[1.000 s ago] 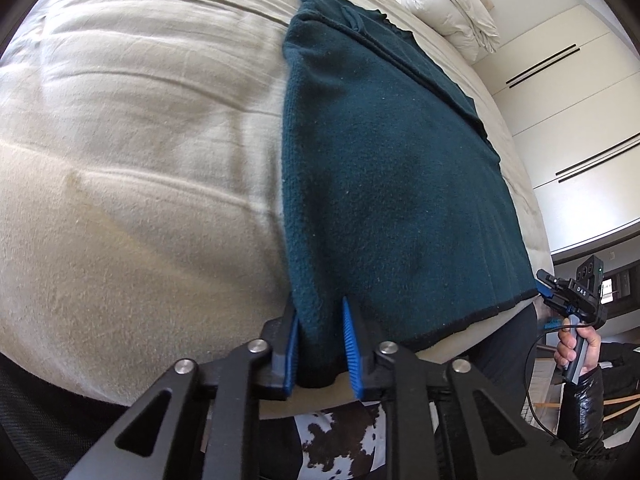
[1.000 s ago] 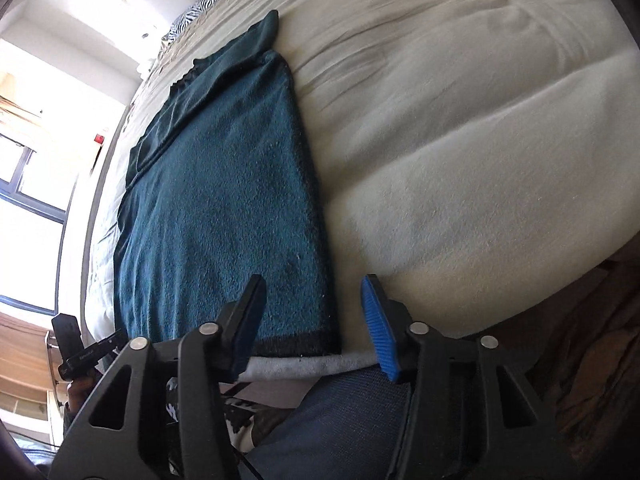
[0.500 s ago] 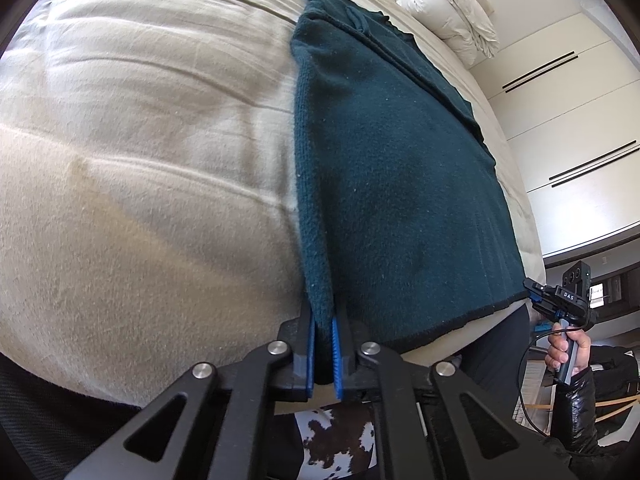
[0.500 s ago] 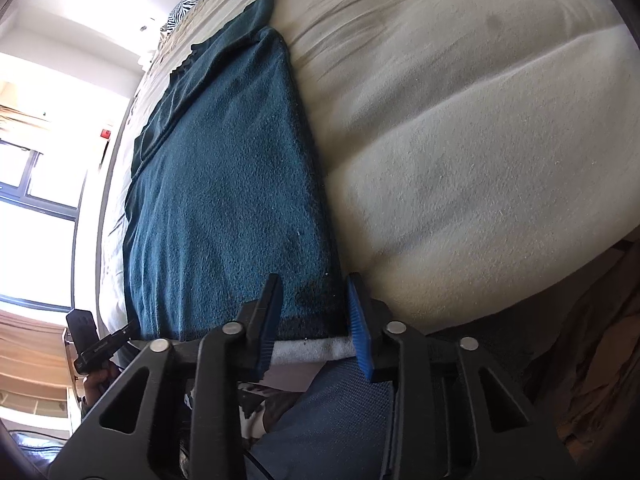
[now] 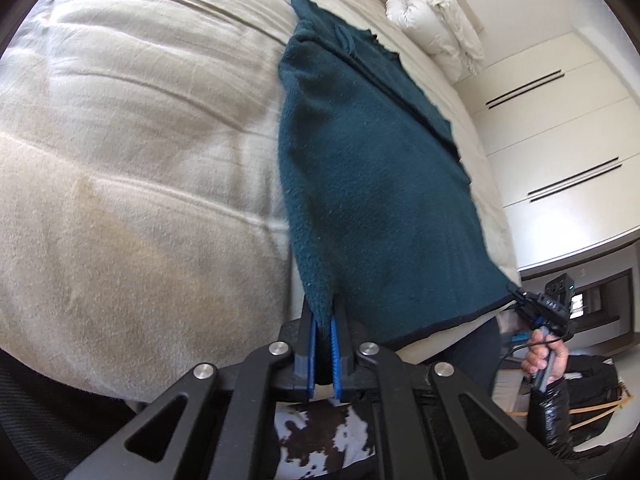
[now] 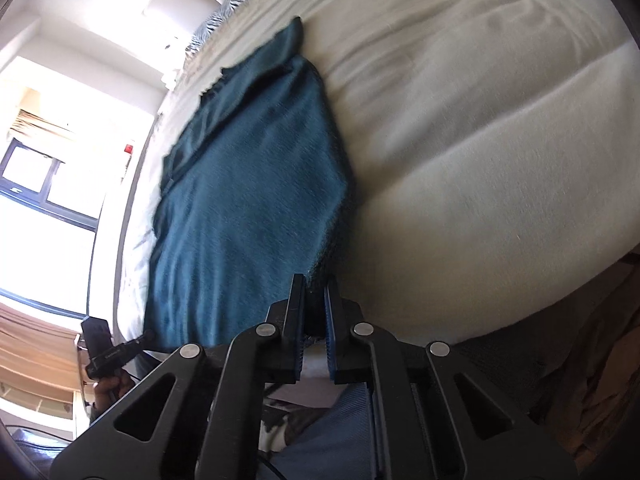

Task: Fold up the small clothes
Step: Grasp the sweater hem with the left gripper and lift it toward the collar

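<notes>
A dark teal fleece garment (image 5: pixel 368 184) lies lengthwise on a cream bed (image 5: pixel 132 168). My left gripper (image 5: pixel 324 316) is shut on the garment's near left corner and lifts it off the bed. In the right wrist view the same garment (image 6: pixel 248 216) stretches away, and my right gripper (image 6: pixel 314 296) is shut on its near right corner, raised a little. The right gripper also shows in the left wrist view (image 5: pixel 540 304) at the hem's far end. The left gripper shows in the right wrist view (image 6: pixel 116 352).
A rolled white duvet (image 5: pixel 436 28) lies at the head of the bed beside white wardrobe doors (image 5: pixel 560 152). A zebra-print pillow (image 6: pixel 224 20) sits at the bed's far end. A window (image 6: pixel 36 184) is on the left. The bed edge runs just below both grippers.
Both grippers closed on the garment's near corners: the left first, the right after. Both corners now rise off the bed and the hem is pulled taut between them.
</notes>
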Demonstrator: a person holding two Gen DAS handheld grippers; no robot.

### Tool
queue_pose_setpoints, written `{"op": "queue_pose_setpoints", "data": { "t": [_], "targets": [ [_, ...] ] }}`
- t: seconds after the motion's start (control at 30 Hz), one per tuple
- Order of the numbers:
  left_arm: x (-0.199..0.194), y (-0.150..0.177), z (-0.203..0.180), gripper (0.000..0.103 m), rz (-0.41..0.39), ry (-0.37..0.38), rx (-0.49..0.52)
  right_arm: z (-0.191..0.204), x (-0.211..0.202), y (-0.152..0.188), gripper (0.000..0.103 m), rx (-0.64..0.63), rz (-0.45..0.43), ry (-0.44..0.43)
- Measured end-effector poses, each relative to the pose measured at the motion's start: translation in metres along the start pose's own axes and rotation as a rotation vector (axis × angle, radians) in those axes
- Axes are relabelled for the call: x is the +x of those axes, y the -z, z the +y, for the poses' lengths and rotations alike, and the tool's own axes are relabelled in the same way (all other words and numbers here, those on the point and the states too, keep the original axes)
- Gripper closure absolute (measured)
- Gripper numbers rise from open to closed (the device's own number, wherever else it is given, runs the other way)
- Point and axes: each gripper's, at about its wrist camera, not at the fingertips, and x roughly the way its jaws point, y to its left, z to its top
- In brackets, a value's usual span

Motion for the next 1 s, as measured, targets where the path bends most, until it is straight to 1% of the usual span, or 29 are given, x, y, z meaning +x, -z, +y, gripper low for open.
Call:
{"op": "queue_pose_setpoints", "data": {
  "t": [0.13, 0.33, 0.4, 0.57, 0.77, 1.0],
  "targets": [
    [-0.014, -0.009, -0.001, 0.096, -0.061, 0.108, -0.039, 0.011, -0.007, -0.009, 0.095, 0.013, -0.056, -0.066],
    [-0.026, -0.024, -0.007, 0.096, -0.115, 0.203, -0.072, 0.021, -0.018, -0.024, 0.095, 0.049, -0.143, -0.165],
    [-0.028, -0.029, -0.006, 0.096, -0.128, 0.226, -0.084, 0.024, -0.020, -0.029, 0.095, 0.056, -0.165, -0.177],
    [-0.030, -0.048, -0.001, 0.096, -0.168, 0.311, -0.155, 0.031, -0.022, -0.048, 0.095, 0.070, -0.211, -0.192],
    [-0.037, -0.075, -0.008, 0.096, -0.216, 0.349, -0.169, 0.039, -0.025, -0.073, 0.095, 0.059, -0.255, -0.193],
    [-0.037, -0.106, -0.010, 0.096, -0.249, 0.374, -0.175, 0.051, -0.019, -0.103, 0.095, 0.048, -0.298, -0.180]
  ]
}}
